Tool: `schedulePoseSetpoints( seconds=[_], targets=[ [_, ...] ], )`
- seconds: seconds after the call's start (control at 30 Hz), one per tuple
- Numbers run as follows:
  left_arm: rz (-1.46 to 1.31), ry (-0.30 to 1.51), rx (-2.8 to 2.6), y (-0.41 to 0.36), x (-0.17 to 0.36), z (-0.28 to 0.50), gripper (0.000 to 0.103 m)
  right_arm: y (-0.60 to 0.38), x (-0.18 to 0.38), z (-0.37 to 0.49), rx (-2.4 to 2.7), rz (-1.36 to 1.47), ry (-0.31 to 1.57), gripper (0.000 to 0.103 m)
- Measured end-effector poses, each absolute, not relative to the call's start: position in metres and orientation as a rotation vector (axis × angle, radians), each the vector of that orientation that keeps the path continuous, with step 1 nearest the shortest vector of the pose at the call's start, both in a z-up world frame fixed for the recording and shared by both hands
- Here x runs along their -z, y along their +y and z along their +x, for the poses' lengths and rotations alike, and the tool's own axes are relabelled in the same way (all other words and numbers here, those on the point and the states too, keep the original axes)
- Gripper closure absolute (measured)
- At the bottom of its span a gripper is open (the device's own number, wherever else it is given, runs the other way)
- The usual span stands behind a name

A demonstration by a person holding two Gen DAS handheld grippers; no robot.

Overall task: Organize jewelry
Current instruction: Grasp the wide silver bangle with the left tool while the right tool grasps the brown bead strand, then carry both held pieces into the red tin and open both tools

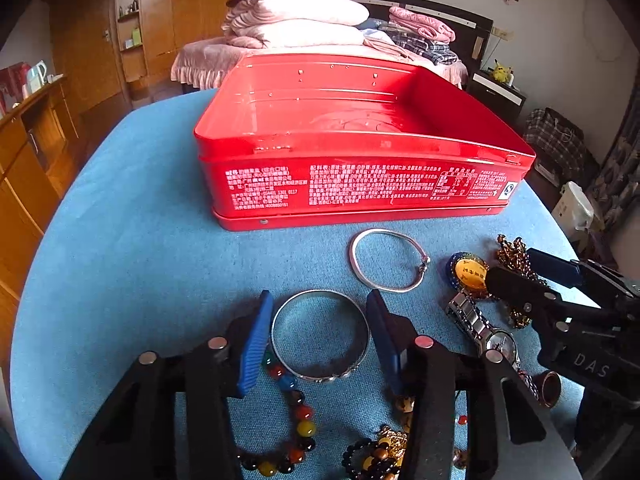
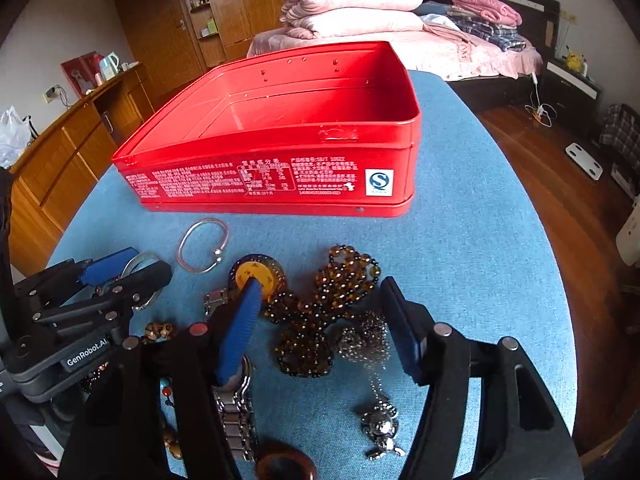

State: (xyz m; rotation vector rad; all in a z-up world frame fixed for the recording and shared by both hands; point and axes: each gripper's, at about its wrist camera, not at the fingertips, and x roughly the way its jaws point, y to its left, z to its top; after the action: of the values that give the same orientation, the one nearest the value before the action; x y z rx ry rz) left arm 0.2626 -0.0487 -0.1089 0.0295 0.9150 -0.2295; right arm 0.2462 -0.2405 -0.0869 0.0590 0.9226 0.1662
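Straddling the wide silver bangle, left gripper has its blue pads spread on either side of the ring at lower centre of the left view. No contact that I can confirm, so fingers open, lined up for a pinch. Right gripper is likewise spread wide at lower centre of its own view, over the amber bead necklace and the silver chain heap, gripping nothing.

Red tin sits in the upper middle of both views, lid off, inside looks empty; probably the drop spot, which is why the jewelry sits just in front of it. All pieces lie loose on the blue cloth.

Count:
- bangles: 2, the wide one plus a thin silver bangle nearer the tin
- watch: 1, metal strap, right of centre
- round yellow pendant: 1
- coloured bead bracelet: 1, bottom of left view
- turtle charm: 1, on the chain
- brown ring: 1, lower right

More dark beads along the bottom edge, partly hidden, can't count them.
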Motion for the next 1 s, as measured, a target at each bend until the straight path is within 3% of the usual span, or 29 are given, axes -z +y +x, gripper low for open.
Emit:
schedulePoseSetpoints(
  seconds=[0.07, 0.2, 0.3, 0.57, 0.7, 0.8, 1.0],
  targets=[
    [0.023, 0.912, 0.233, -0.047, 0.109, 0.263, 0.056, -0.235, 0.087, 0.247, -0.177, 0.041, 0.917, 0.044],
    [0.013, 0.898, 0.212, -0.041, 0.106, 0.264, 0.056, -0.231, 0.087, 0.249, -0.224, 0.052, 0.920, 0.059],
    [0.001, 0.879, 0.209, -0.035, 0.101, 0.263, 0.056, -0.229, 0.086, 0.251, -0.238, 0.058, 0.920, 0.064],
    [-0.034, 0.884, 0.191, -0.023, 0.101, 0.267, 0.056, -0.220, 0.087, 0.246, -0.232, 0.004, 0.933, 0.055],
    [-0.036, 0.886, 0.197, -0.020, 0.102, 0.267, 0.056, -0.217, 0.088, 0.247, -0.256, 0.005, 0.922, 0.068],
    [-0.044, 0.883, 0.199, -0.018, 0.100, 0.267, 0.056, -0.224, 0.081, 0.247, -0.246, 0.041, 0.890, 0.086],
    [-0.057, 0.869, 0.202, -0.016, 0.094, 0.263, 0.056, -0.237, 0.070, 0.244, -0.236, 0.069, 0.845, 0.086]
  ],
)
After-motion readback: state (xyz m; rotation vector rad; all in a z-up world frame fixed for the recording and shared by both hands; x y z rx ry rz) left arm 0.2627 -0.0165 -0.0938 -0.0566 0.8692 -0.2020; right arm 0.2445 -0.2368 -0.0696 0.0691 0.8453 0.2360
